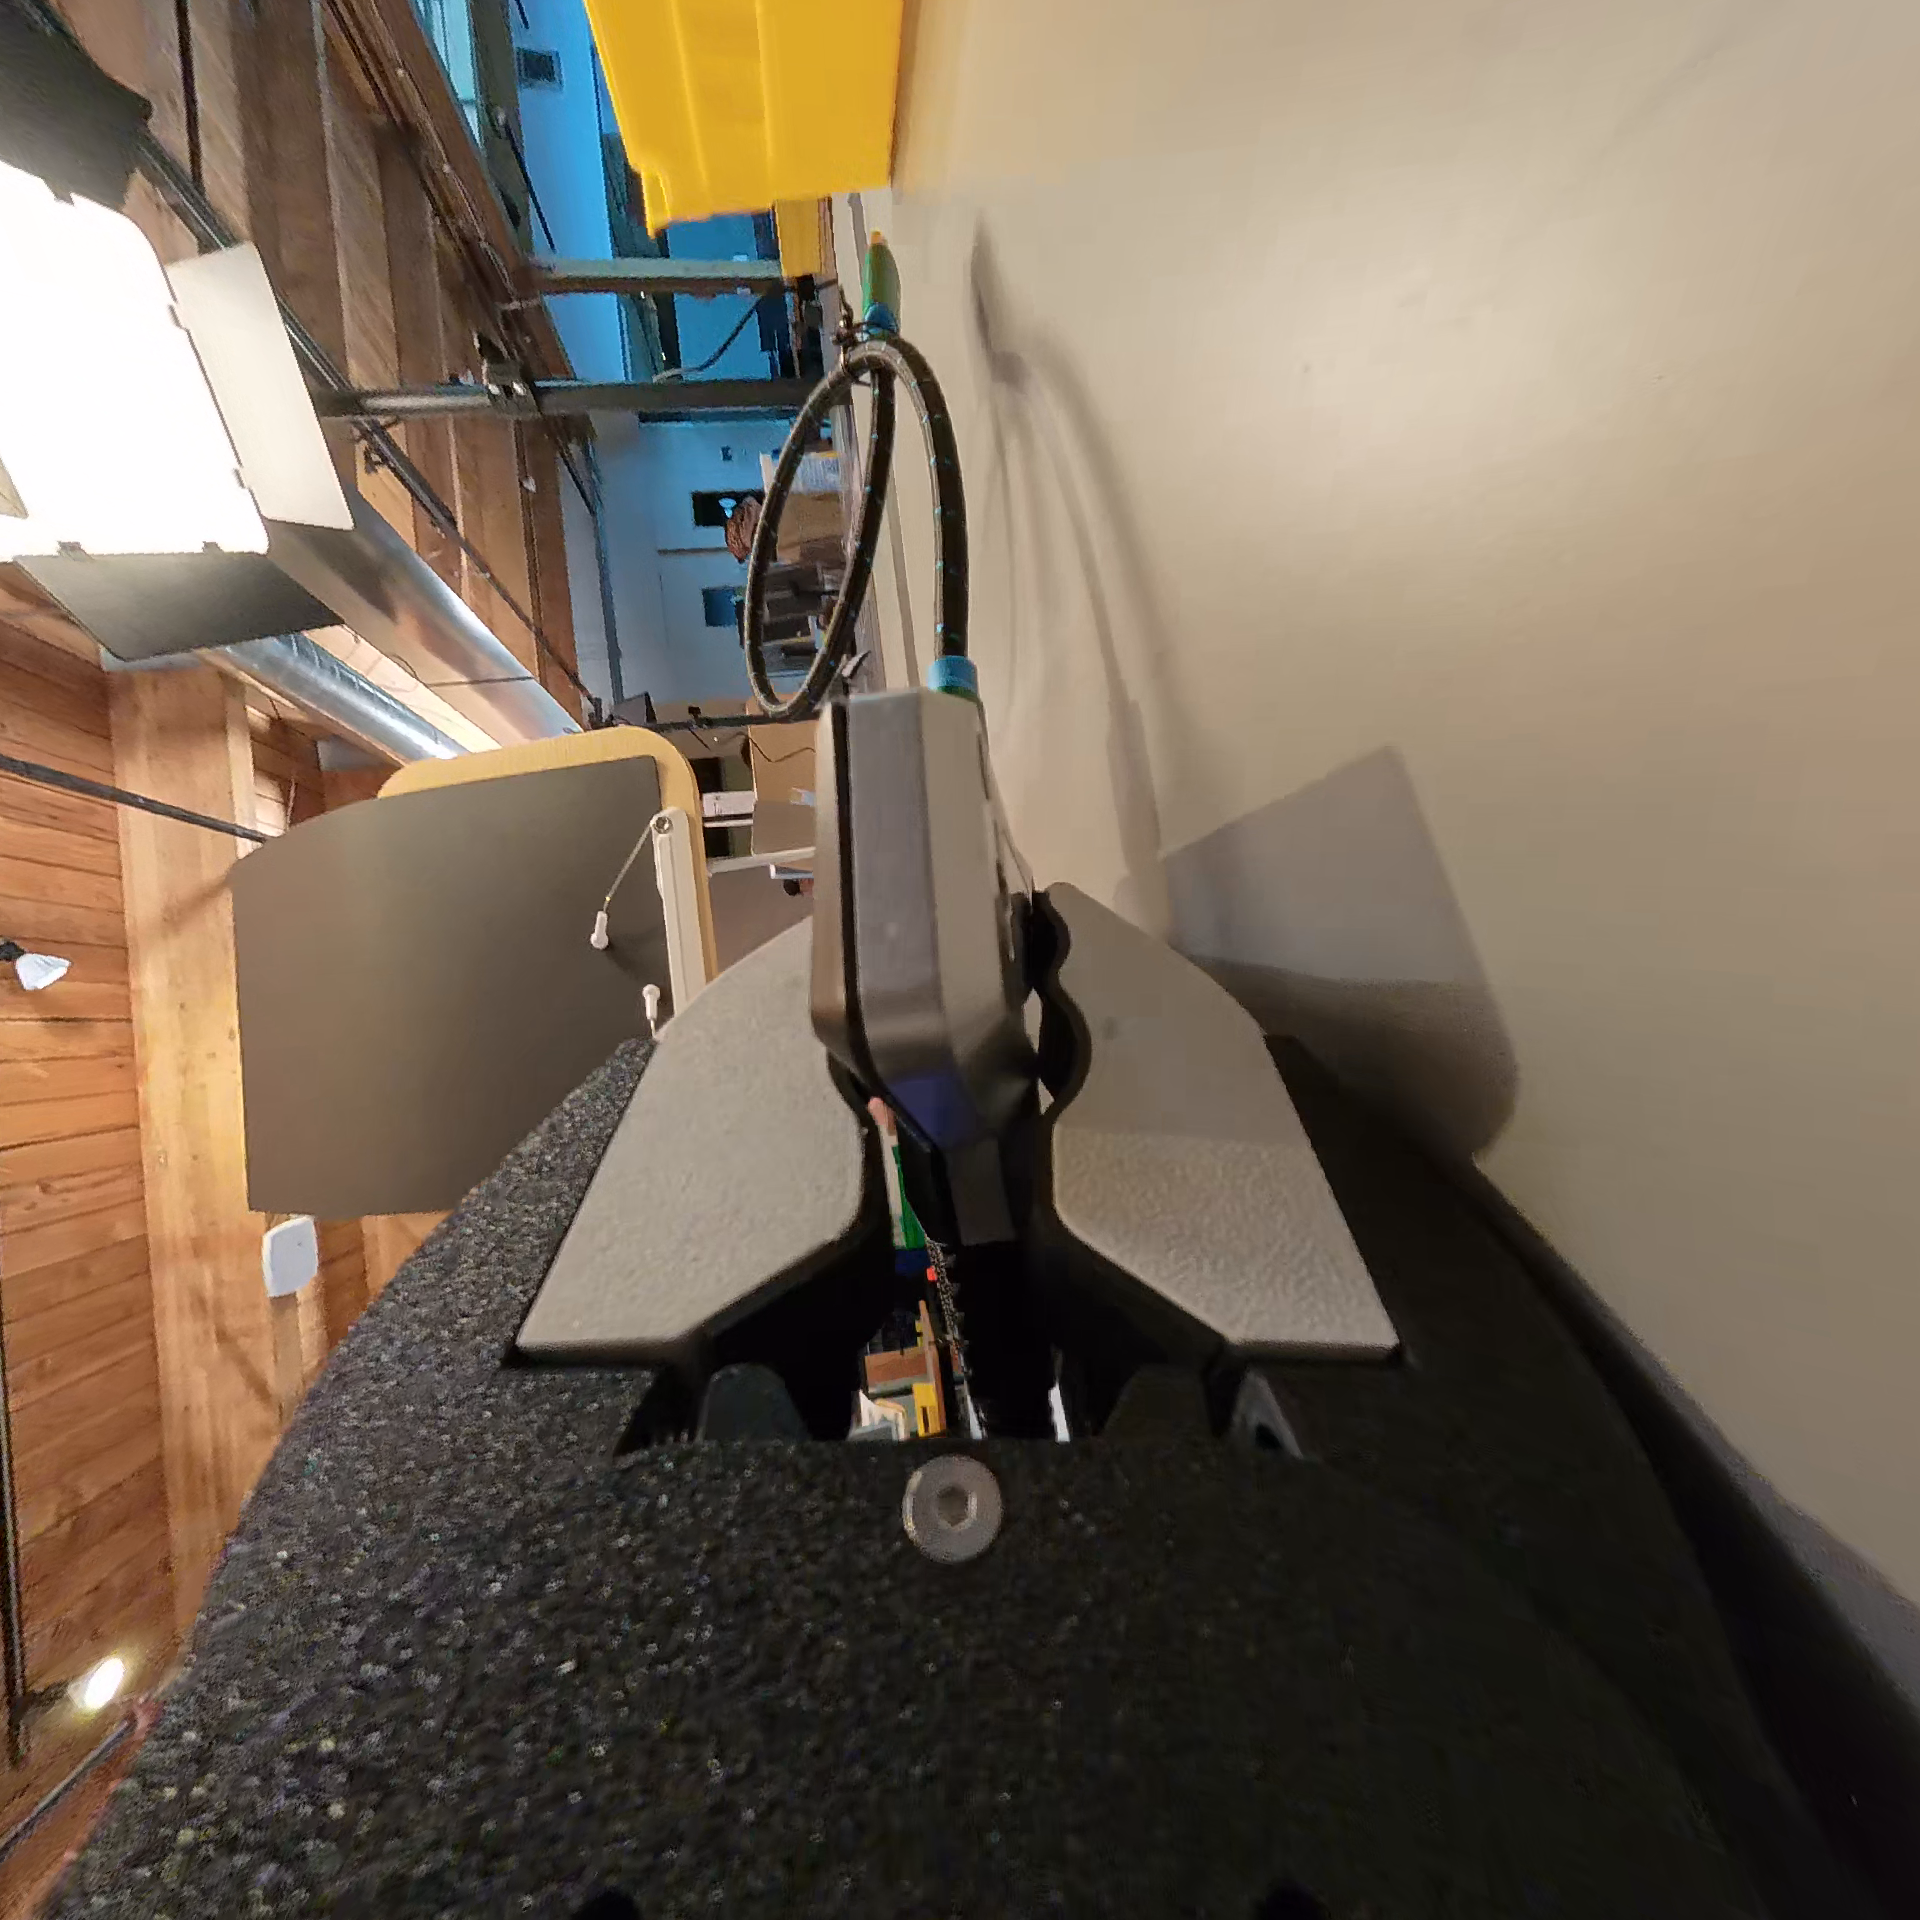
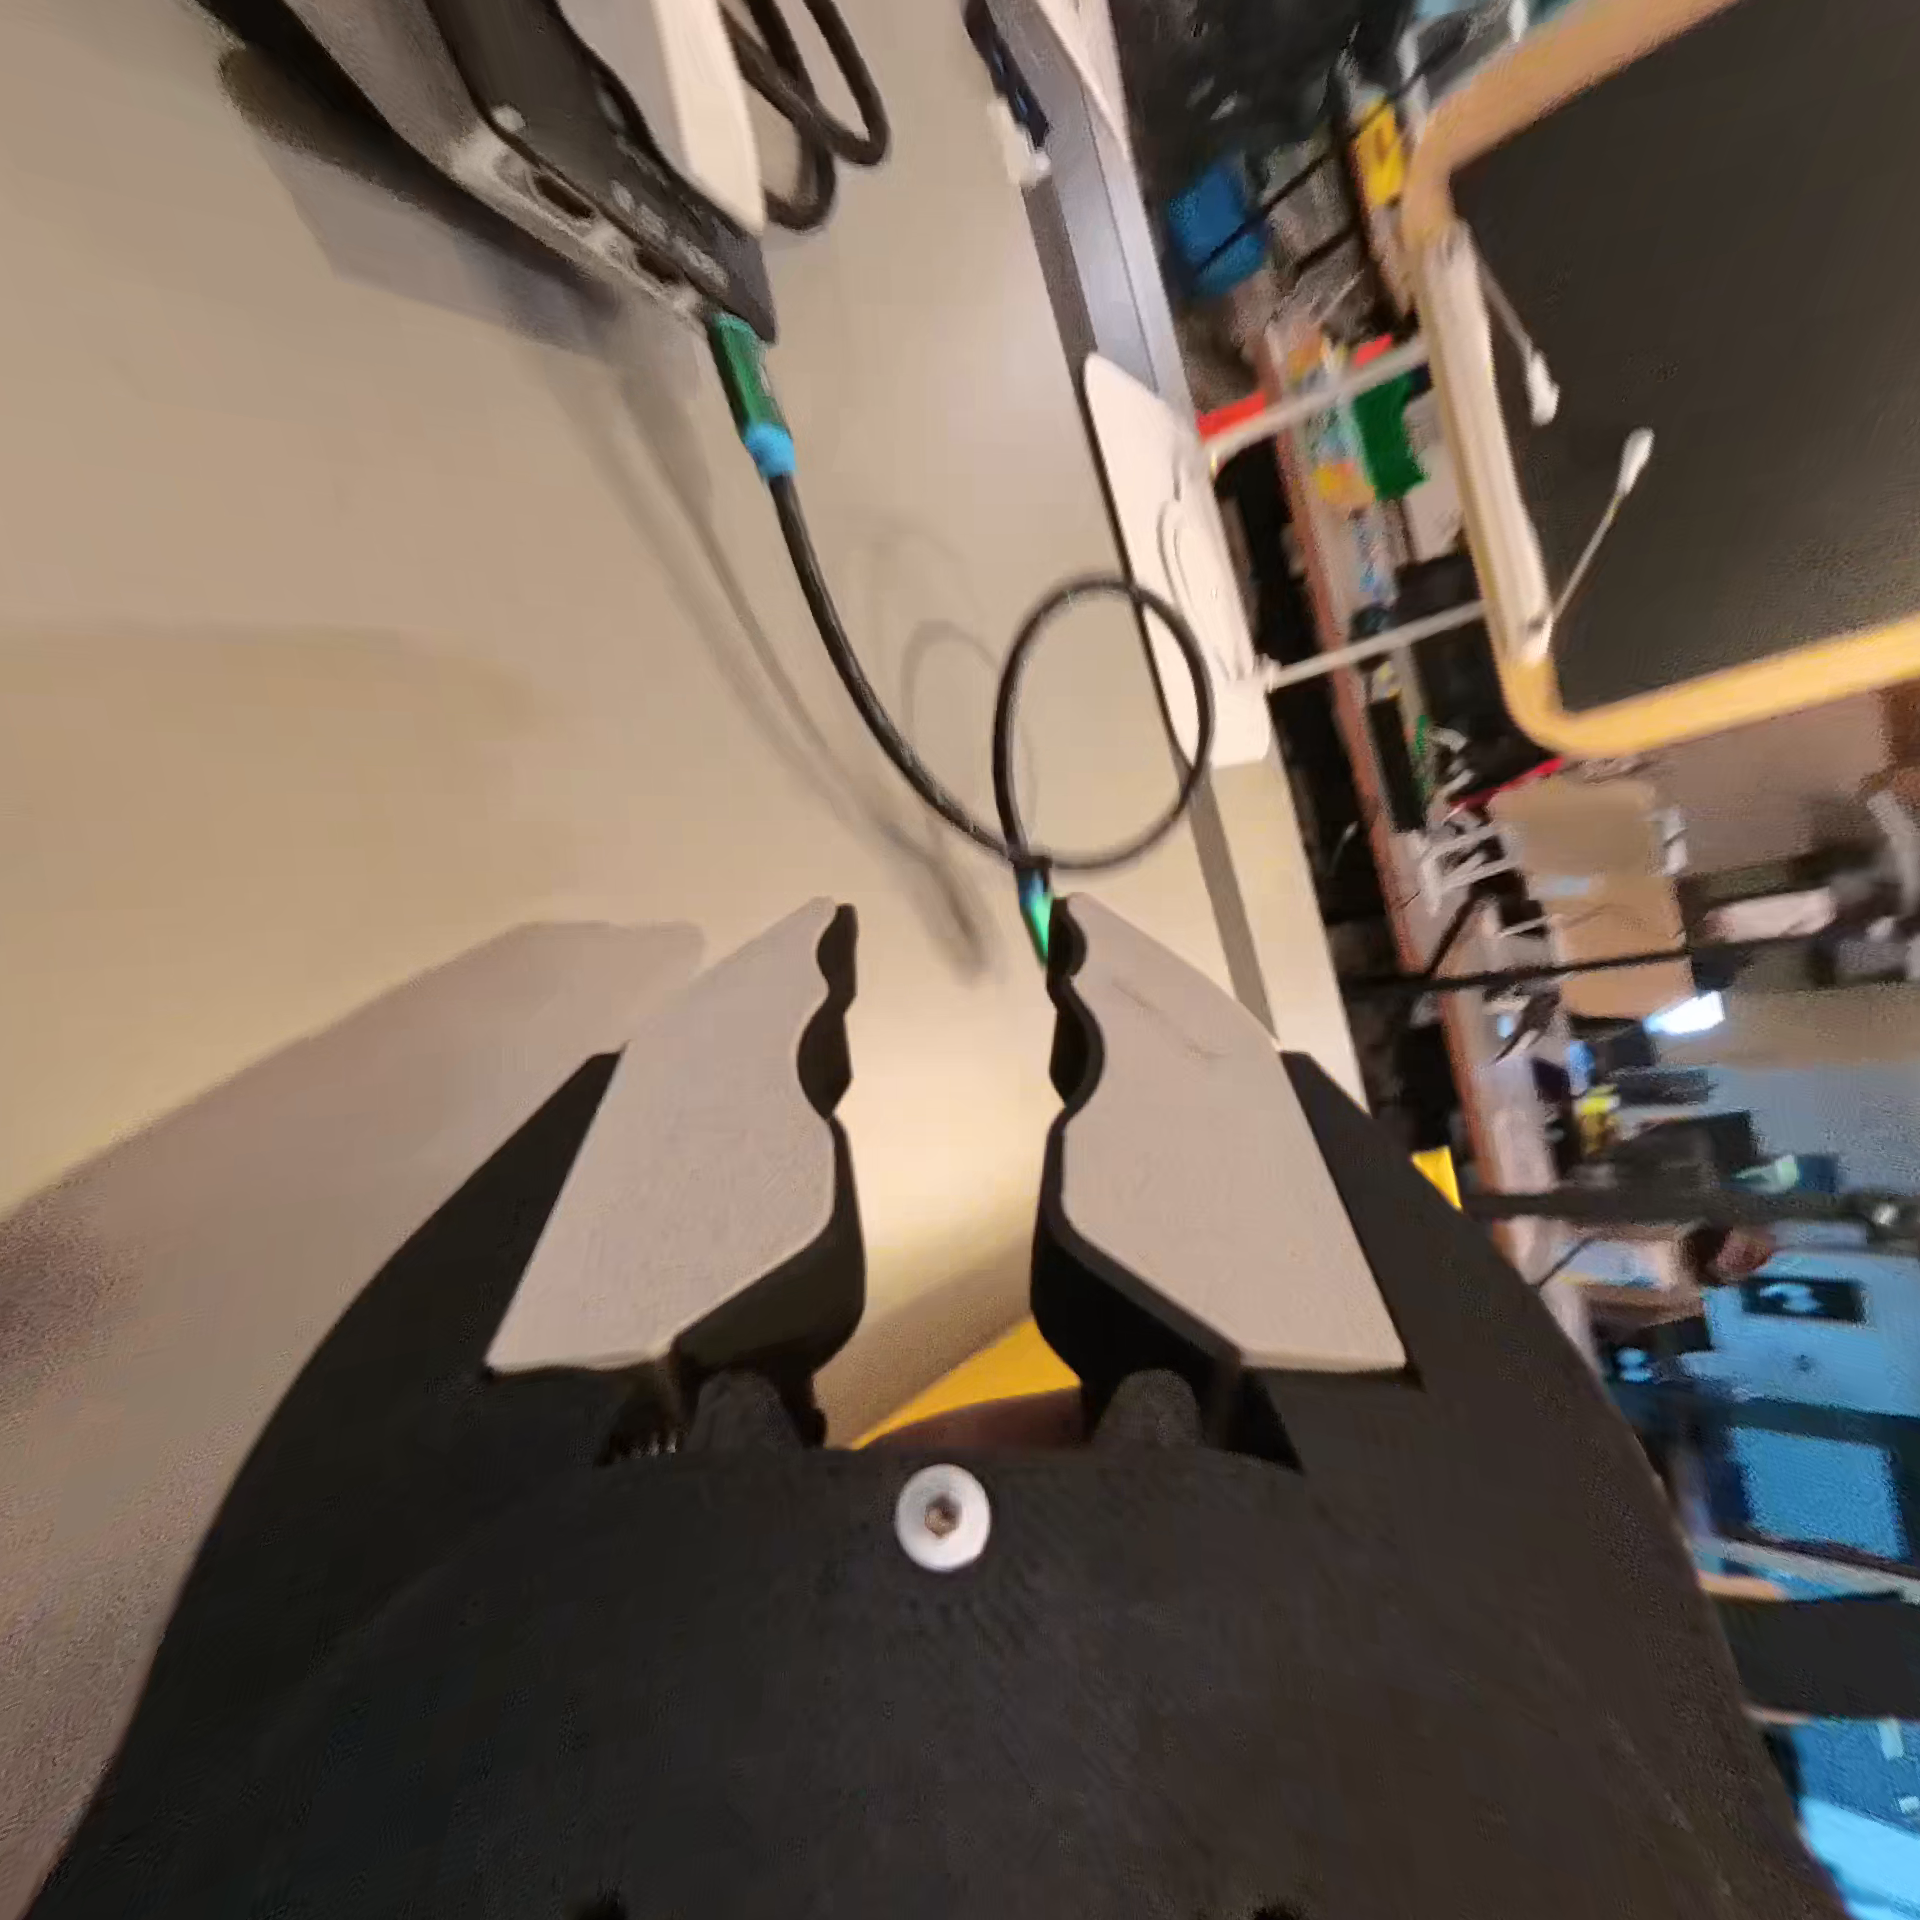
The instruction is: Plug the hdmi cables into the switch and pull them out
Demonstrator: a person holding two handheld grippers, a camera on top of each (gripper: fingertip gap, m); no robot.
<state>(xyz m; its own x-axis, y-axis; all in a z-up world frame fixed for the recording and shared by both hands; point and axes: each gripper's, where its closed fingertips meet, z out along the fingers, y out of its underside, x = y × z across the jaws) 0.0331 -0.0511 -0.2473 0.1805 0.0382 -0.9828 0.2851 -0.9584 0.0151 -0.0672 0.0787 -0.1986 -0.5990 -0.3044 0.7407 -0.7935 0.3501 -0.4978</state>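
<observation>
My left gripper [image 1: 925,935] is shut on the dark grey HDMI switch [image 1: 904,883] and holds it on edge beside the beige table [image 1: 1507,520]. A braided black cable [image 1: 940,468] leaves the switch's far end at a blue collar [image 1: 954,673], loops, and ends at a green plug [image 1: 881,281]. A second, black plug with a blue band [image 1: 935,1112] sits at the switch's near end. In the right wrist view the switch [image 2: 613,197] is at top left with a green plug [image 2: 753,405] in it. My right gripper [image 2: 956,925] is open and empty, and the cable's free green plug [image 2: 1037,914] is by its right fingertip.
A yellow bin [image 1: 748,94] stands at the table's far end. A dark panel with a wooden rim [image 2: 1683,343] stands beyond the table edge, as does a white object [image 2: 1174,561]. More black cable loops [image 2: 821,114] hang behind the switch. Cluttered shelves fill the background. One gripper's finger ends stand about 15 centimeters off the other's.
</observation>
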